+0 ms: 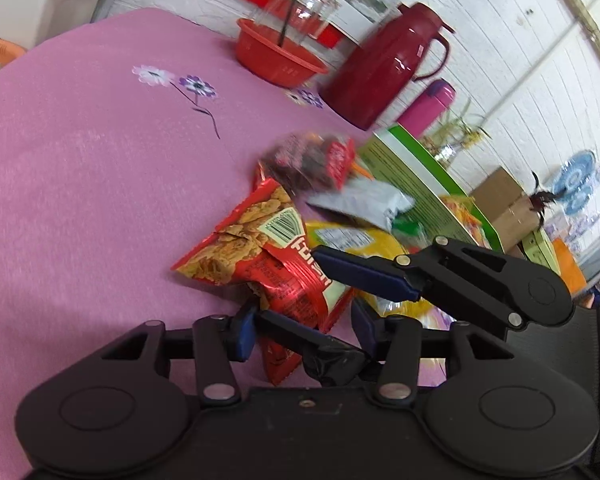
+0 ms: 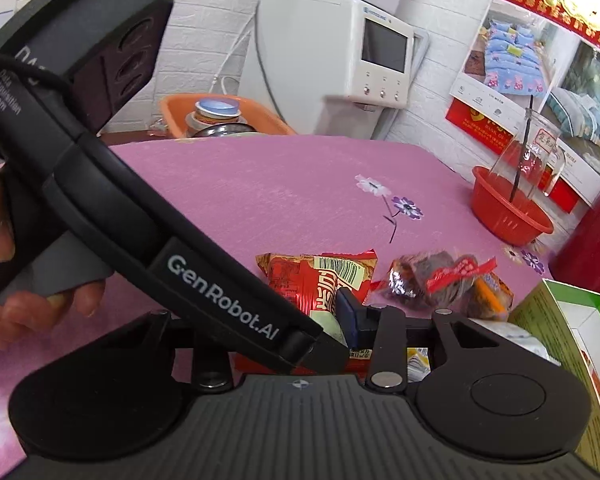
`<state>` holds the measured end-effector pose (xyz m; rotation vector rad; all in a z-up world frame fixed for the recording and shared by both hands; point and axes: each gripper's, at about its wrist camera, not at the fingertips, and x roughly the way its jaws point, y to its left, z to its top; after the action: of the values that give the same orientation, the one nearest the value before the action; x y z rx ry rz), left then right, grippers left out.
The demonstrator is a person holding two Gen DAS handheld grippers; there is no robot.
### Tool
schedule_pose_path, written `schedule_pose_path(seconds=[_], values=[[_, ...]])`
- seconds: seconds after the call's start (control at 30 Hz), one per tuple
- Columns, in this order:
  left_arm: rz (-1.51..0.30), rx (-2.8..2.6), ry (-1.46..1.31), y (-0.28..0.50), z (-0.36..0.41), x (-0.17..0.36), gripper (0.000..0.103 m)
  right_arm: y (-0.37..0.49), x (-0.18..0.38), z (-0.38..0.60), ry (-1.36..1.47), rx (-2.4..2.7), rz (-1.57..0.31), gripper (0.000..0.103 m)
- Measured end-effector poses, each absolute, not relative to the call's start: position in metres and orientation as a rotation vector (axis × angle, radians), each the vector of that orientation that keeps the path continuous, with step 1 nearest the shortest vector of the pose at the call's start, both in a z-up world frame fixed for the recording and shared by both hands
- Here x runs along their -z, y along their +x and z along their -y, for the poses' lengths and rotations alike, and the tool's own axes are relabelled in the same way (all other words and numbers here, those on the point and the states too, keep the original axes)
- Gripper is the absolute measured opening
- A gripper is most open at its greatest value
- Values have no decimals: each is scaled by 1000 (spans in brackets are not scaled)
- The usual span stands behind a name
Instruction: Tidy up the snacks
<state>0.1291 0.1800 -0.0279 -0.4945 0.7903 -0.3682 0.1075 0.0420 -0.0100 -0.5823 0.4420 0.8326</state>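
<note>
Closest to both cameras, the left gripper (image 1: pixel 302 326) has its jaws drawn fairly narrow around the lower end of the one red snack packet (image 1: pixel 260 256), which lies on the pink tablecloth (image 1: pixel 80 180). Whether the pads actually press it I cannot tell. The right gripper (image 2: pixel 296 314) crosses at the same packet with one blue finger (image 1: pixel 360 270) laid over the wrapper. Its other finger is hidden, so its grip cannot be told either. Just beyond lie one yellow packet (image 1: pixel 352 240), one silver pouch (image 1: pixel 360 204), one clear bag of dark sweets (image 2: pixel 440 280) and one small orange packet (image 2: pixel 492 292), all loose in a heap. Beside them stands one open green box (image 2: pixel 560 320), and what shows of its inside looks largely bare. The sorting seems barely begun: five snacks are out on the cloth and none is clearly put away. Farther back are one red basin (image 1: pixel 276 56) holding one glass jar (image 1: pixel 300 12), one dark red thermos (image 1: pixel 384 64) and one pink flask (image 1: pixel 428 106).
</note>
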Motion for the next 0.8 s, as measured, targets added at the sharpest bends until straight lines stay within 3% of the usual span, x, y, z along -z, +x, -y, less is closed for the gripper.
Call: schedule_pose_path(seconds=[0.1, 0.17, 0.2, 0.23, 0.27, 0.8], values=[[-797, 404, -493, 108, -173, 28, 43, 91, 8, -30, -568, -862, -451, 68], [-787, 413, -499, 97, -172, 26, 64, 82, 5, -22, -550, -876, -457, 68], [-784, 412, -497, 93, -171, 24, 73, 79, 3, -18, -537, -883, -449, 74], [-774, 403, -496, 89, -172, 22, 92, 77, 2, -14, -525, -879, -445, 87], [-760, 386, -496, 84, -173, 20, 103, 76, 0, -10, -510, -873, -441, 103], [-750, 325, -603, 93, -183, 25, 103, 111, 16, -6, -319, -898, -636, 103]])
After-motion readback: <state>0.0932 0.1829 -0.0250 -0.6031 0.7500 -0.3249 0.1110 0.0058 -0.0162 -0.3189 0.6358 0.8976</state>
